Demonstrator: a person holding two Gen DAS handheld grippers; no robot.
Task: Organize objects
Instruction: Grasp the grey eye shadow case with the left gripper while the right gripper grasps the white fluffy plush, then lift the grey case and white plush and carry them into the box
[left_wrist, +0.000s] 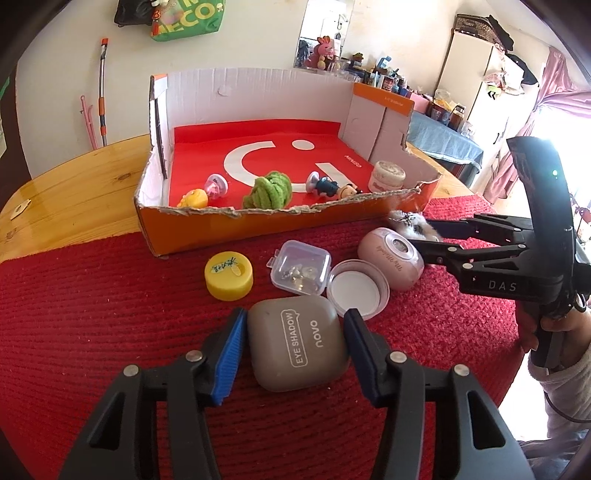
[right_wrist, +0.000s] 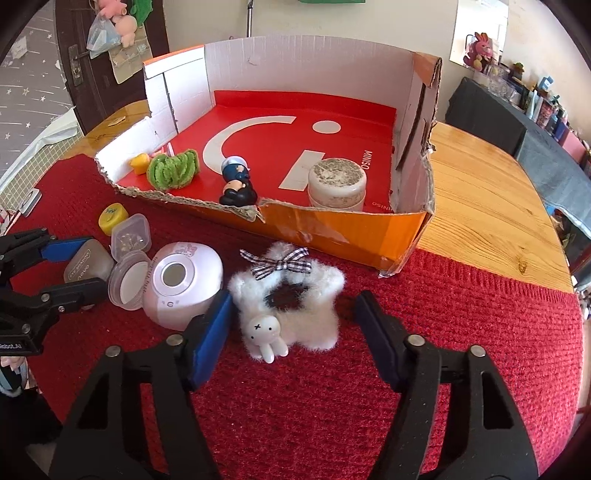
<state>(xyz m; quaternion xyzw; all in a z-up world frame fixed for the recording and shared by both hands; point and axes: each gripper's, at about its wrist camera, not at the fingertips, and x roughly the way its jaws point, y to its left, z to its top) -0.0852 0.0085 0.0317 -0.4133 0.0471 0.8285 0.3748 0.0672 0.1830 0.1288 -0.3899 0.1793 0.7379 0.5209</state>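
A grey eye shadow case (left_wrist: 299, 354) lies on the red mat (left_wrist: 92, 314). My left gripper (left_wrist: 295, 347) is shut on it, one blue pad against each side. A white fluffy hair clip (right_wrist: 291, 314) with a checked bow and a small rabbit lies between the jaws of my right gripper (right_wrist: 293, 339). The left pad brushes its fur and the right pad stands a little apart, so that gripper is open. Behind both stands the orange cardboard box (right_wrist: 332, 225) with a red floor.
On the mat lie a yellow cap (left_wrist: 229, 277), a clear small box (left_wrist: 299, 269), an open pink lid (left_wrist: 356, 291) and a pink round device (left_wrist: 391, 258). The box holds a green fuzzy toy (left_wrist: 267, 190), a figurine (right_wrist: 238, 184) and a cream jar (right_wrist: 338, 184). Wooden table (right_wrist: 480, 192) lies to the right.
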